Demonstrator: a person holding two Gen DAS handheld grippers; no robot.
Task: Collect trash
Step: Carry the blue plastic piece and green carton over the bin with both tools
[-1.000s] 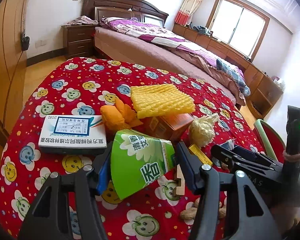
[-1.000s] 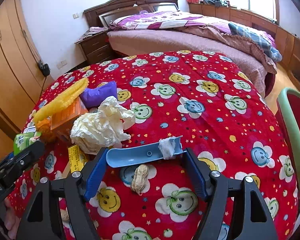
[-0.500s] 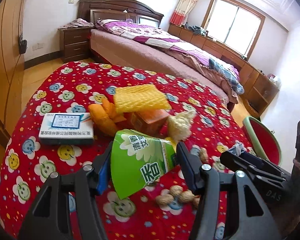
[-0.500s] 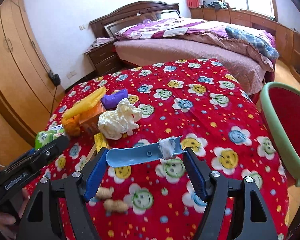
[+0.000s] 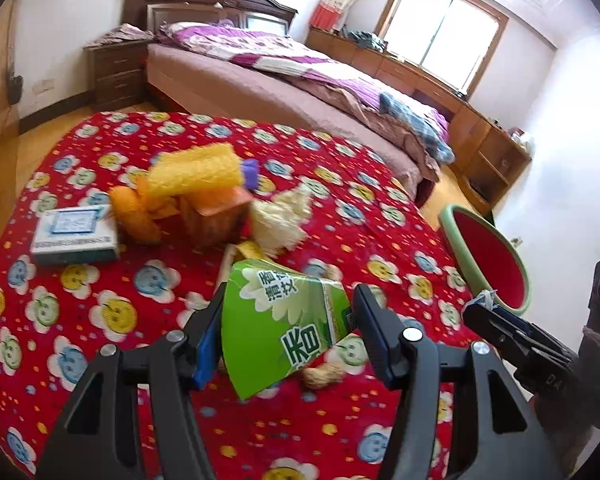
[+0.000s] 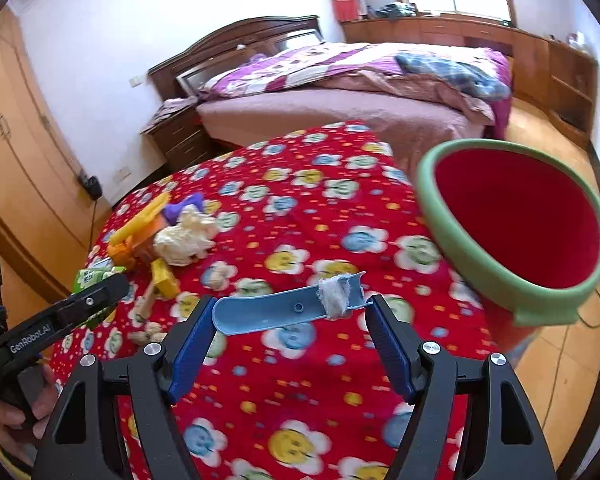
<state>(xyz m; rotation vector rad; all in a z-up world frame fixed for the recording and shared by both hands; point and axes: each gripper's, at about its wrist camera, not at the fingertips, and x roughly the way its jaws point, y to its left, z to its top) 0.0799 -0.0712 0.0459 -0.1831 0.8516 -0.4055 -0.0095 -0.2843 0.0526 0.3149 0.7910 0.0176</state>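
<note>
My left gripper (image 5: 288,320) is shut on a green drink carton (image 5: 280,320), lifted above the red smiley tablecloth (image 5: 100,312). My right gripper (image 6: 290,312) is shut on a long blue plastic piece (image 6: 272,312) with a tuft of white fluff on its right end, held crosswise. A red bin with a green rim (image 6: 512,232) stands just right of and beyond the right gripper; its rim (image 5: 484,260) also shows in the left wrist view. Left on the cloth lie crumpled paper (image 6: 184,236), yellow foam net (image 5: 196,172), an orange box (image 5: 216,216), peanuts (image 6: 148,336) and a white medicine box (image 5: 74,236).
A bed (image 6: 340,92) and nightstand (image 5: 116,72) stand behind the table, wooden wardrobes (image 6: 24,152) to the left, low cabinets under the window at right. The right gripper's side (image 5: 520,340) shows in the left wrist view; a hand (image 6: 16,420) holds the left gripper.
Both grippers rose and swung right with their loads. The red bin came much closer in the right wrist view, and the trash pile slid left and away.
</note>
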